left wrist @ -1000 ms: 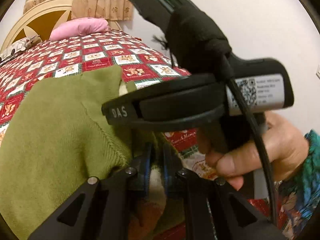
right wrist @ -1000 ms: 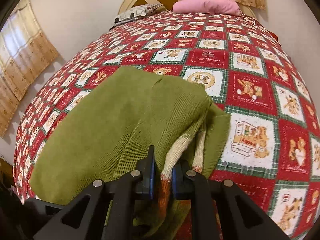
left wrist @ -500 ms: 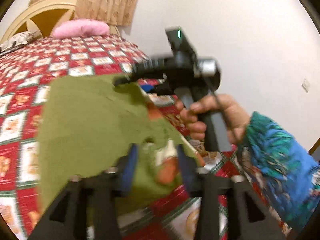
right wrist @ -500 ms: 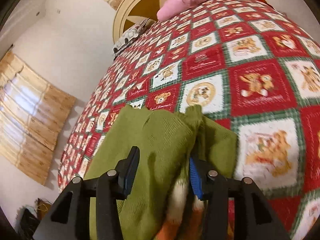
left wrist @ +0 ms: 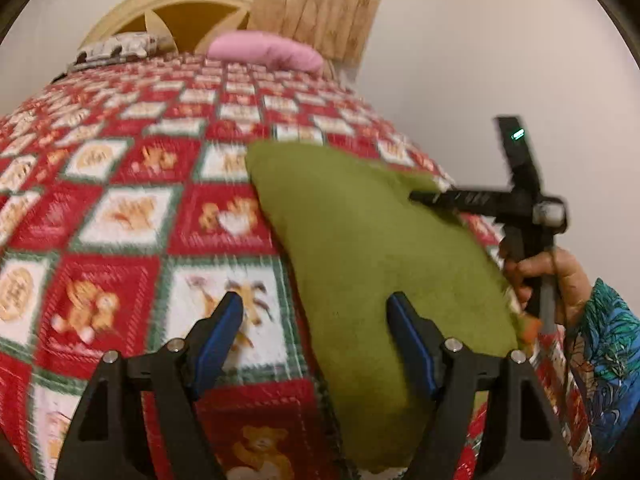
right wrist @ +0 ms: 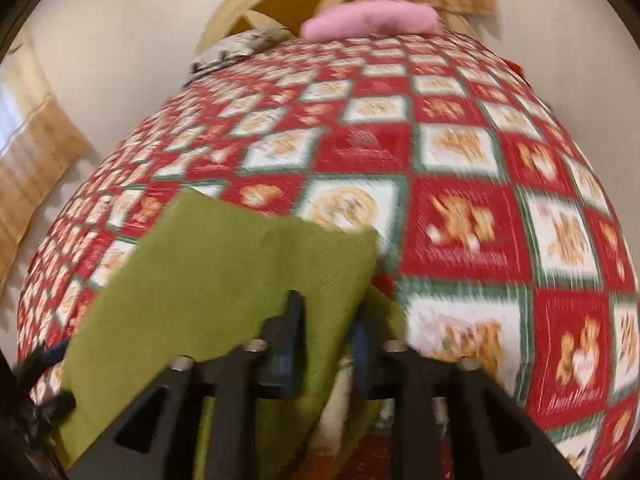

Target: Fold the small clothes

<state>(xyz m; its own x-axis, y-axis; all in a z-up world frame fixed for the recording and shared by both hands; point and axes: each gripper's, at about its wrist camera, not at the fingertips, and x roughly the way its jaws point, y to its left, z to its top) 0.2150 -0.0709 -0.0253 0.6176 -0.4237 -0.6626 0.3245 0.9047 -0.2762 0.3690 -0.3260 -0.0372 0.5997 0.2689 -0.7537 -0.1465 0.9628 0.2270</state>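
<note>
A small green knit sweater (left wrist: 372, 256) lies folded on the red patchwork bedspread (left wrist: 120, 216). My left gripper (left wrist: 316, 320) is open and empty, its blue-padded fingers (left wrist: 220, 332) spread over the sweater's left edge and the bedspread. In the right wrist view the sweater (right wrist: 224, 276) fills the lower left, with cream and orange trim showing between the fingers. My right gripper (right wrist: 328, 328) has its jaws partly apart around the sweater's folded edge. The right gripper also shows in the left wrist view (left wrist: 516, 200), held by a hand at the sweater's far right corner.
A pink pillow (left wrist: 264, 50) and a patterned pillow (left wrist: 112, 48) lie at the cream headboard (left wrist: 188, 4). A white wall runs along the bed's right side. A curtain (right wrist: 32, 152) hangs at the left in the right wrist view.
My left gripper let go of the sweater, opened wide and pulled back to the left. My right gripper opened from shut and stays around the folded edge. The sweater now lies flatter.
</note>
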